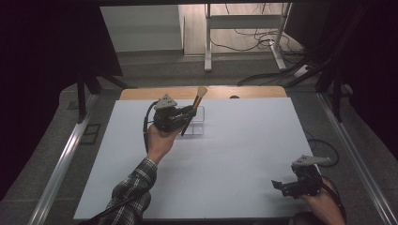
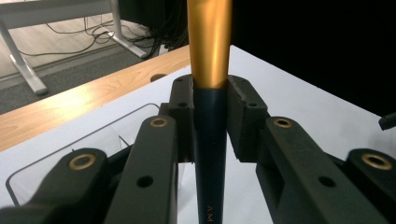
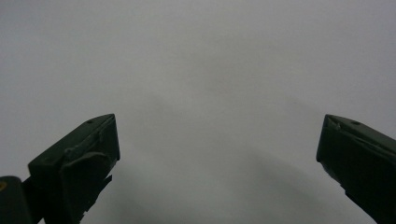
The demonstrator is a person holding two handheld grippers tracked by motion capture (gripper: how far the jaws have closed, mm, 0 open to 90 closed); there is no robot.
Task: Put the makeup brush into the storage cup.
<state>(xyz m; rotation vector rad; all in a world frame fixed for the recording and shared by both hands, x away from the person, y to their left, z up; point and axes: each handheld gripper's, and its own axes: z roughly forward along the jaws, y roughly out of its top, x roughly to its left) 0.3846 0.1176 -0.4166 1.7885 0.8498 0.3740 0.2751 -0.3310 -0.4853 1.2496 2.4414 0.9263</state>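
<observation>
A makeup brush (image 1: 193, 111) with a dark handle, a gold ferrule and tan bristles stands tilted in my left gripper (image 1: 187, 114), which is shut on its handle (image 2: 210, 135). It hangs over a clear plastic box (image 1: 197, 123) at the far middle of the white table (image 1: 225, 154). That box's rim (image 2: 70, 154) shows behind the jaws in the left gripper view. My right gripper (image 1: 280, 186) rests low near the table's front right corner, open, its jaws far apart over bare white surface (image 3: 215, 93).
A wooden strip (image 1: 253, 92) runs along the table's far edge. Metal rails flank the table on both sides. Beyond it stand a white desk frame (image 1: 244, 33) and loose cables on the floor.
</observation>
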